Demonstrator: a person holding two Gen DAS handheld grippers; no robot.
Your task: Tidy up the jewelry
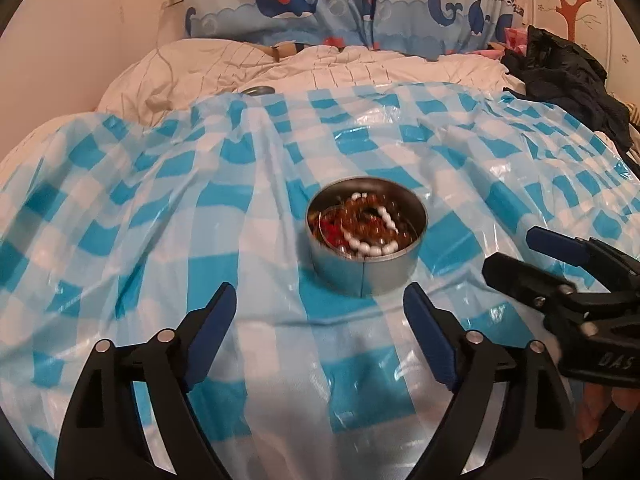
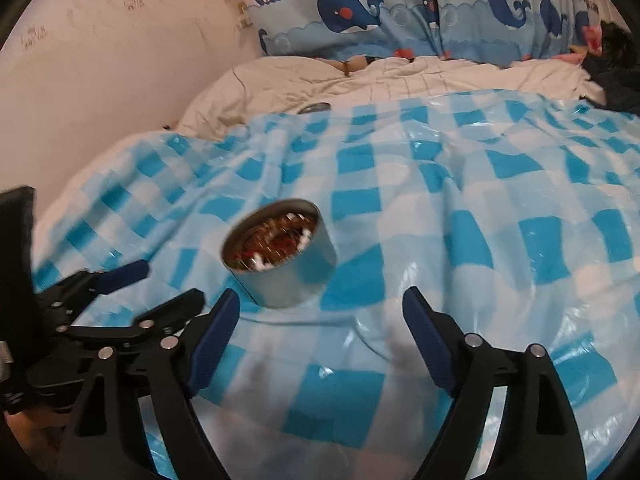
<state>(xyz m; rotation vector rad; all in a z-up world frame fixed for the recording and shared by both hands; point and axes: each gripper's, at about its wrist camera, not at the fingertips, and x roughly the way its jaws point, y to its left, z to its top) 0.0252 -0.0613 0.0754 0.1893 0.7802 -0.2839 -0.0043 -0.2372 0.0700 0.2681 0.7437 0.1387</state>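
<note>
Both grippers, left [image 1: 320,304] and right [image 2: 321,306], stand spread and empty near the bead-filled round tin [image 1: 366,236], apparently packed.

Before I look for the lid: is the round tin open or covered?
Open. The round tin stands upright on the checked plastic sheet with no lid on it, and white and amber bead strings show inside.

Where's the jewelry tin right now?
The tin stands on the checked sheet: centre in the left wrist view, just beyond the open left tongs; left of centre in the right view.
</note>
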